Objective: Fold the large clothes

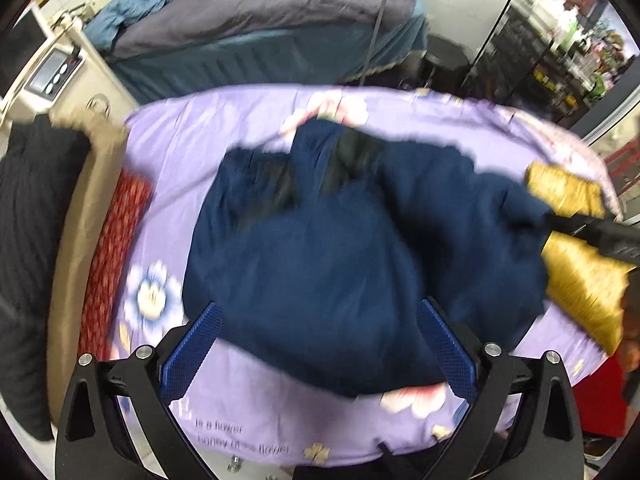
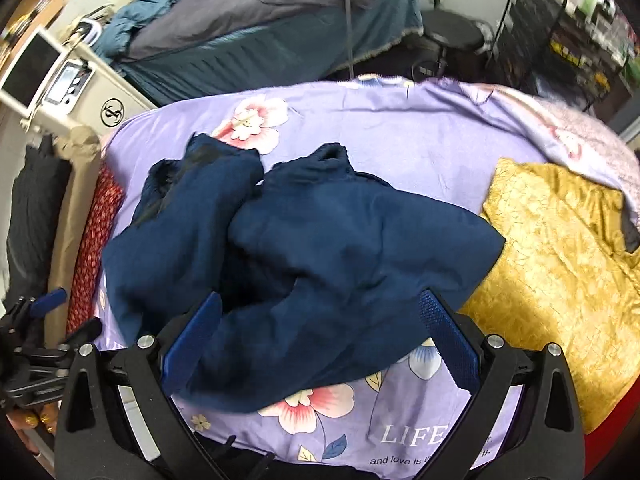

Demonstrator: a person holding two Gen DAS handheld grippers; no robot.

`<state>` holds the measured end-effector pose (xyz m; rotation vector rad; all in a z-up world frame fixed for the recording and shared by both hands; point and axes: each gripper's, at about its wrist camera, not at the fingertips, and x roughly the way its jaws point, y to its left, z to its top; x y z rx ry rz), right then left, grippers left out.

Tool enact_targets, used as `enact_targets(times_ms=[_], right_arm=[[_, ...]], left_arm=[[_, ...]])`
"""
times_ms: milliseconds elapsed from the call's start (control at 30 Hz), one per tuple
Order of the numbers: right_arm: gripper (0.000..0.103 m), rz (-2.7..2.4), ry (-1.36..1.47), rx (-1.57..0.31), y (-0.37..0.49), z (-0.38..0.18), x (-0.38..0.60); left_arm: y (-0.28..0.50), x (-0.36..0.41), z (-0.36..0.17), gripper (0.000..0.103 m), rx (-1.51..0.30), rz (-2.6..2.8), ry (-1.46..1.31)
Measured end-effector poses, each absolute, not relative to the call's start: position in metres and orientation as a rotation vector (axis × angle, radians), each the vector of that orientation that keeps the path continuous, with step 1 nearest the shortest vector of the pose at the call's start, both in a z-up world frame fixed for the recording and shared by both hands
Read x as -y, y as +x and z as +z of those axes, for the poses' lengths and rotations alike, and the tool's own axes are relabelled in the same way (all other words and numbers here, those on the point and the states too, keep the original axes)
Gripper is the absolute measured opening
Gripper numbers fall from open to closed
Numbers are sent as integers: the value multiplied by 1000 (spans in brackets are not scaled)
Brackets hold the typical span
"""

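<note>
A navy garment (image 2: 304,248) lies crumpled in the middle of a bed covered by a lilac floral sheet (image 2: 380,140). In the right wrist view it is bunched into two humps — a smaller one at the far left and a broader one spreading to the right — with its near hem draped toward the camera over a pink printed flower.

The right gripper (image 2: 320,344) hovers over that near hem, jaws spread wide, the blue pads on either side of the cloth with nothing pinched between them. The left gripper (image 1: 320,348) is likewise held above the near edge of the garment (image 1: 340,256), jaws spread apart and empty; its view is blurred, so fine folds cannot be made out.

A gold cloth (image 2: 560,272) lies on the sheet just right of the garment, touching its right edge. In the left wrist view the gold cloth (image 1: 580,276) is crossed by a black bar — part of the other gripper, it seems, though the blur leaves that uncertain.

Along the left side of the bed run a red patterned cloth (image 2: 94,248), a tan strip (image 2: 66,232) and a black knit (image 2: 34,208). Beyond the bed stands a second bed with a grey quilt (image 2: 248,12) and teal bedding. A dark shelf rack (image 2: 560,28) stands at the far right.
</note>
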<state>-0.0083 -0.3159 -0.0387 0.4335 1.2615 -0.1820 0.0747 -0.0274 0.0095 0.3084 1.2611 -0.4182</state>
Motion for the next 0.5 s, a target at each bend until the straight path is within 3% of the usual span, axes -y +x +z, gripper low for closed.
enact_targets(times_ms=[167,400,433,500], right_arm=[[97,-170,387,-1334,28,-62,314],[97,-144,444,-1430,41,-112,317],[90,-146,446,-1430,38,-118,318],[63,-141,412,-1435,32,-130,316]], left_arm=[[106,82,24,96,-1203,-506,348],[132,163,-42,95,-1276,-566,567],[134,168,-53,93,-1286,-566,587],[131,170,-74,82,-1308,-563,624]])
